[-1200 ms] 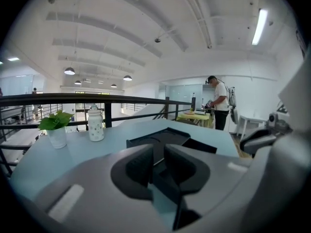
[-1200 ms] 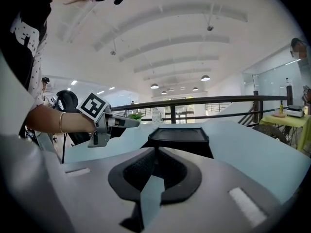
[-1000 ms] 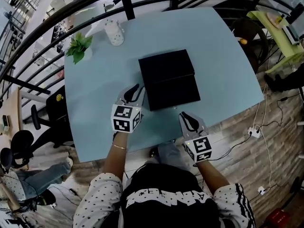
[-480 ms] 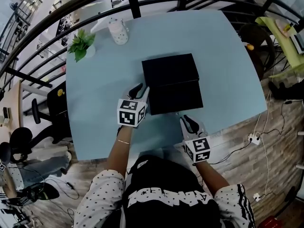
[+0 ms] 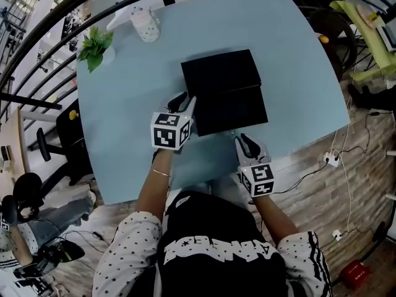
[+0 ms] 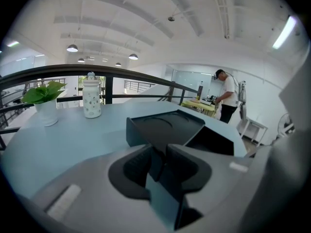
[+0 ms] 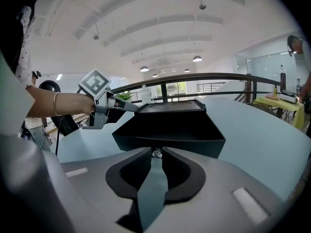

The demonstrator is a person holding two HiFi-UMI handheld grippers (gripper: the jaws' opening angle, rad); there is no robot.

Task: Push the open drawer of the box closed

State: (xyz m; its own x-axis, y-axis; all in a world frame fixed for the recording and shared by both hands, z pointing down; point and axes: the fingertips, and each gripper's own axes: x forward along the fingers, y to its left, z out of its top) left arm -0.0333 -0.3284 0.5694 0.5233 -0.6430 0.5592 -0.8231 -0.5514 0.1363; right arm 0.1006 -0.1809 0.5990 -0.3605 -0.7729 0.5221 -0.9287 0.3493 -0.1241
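Observation:
A black box point(image 5: 218, 70) stands mid-table on the pale blue table point(image 5: 297, 73), its drawer point(image 5: 234, 111) pulled out towards me. My left gripper point(image 5: 182, 99) is shut, its tips by the box's near left corner where the drawer comes out. In the left gripper view the box point(image 6: 165, 123) and the hollow drawer point(image 6: 214, 142) lie just past the shut left gripper point(image 6: 160, 152). My right gripper point(image 5: 245, 140) is shut, its tips at the drawer's front wall point(image 7: 167, 141), right at a small metal knob point(image 7: 156, 153). Whether they touch it is unclear.
A small potted plant point(image 5: 94, 47) and a white speckled bottle point(image 5: 145, 25) stand at the table's far left. A dark curved railing point(image 5: 55, 23) runs behind the table. The table's near edge is just behind both grippers. A person point(image 6: 224, 93) stands far off.
My right gripper has moved forward up to the drawer's front. My left gripper has come in closer to the box's left corner. The drawer looks about as far out as before.

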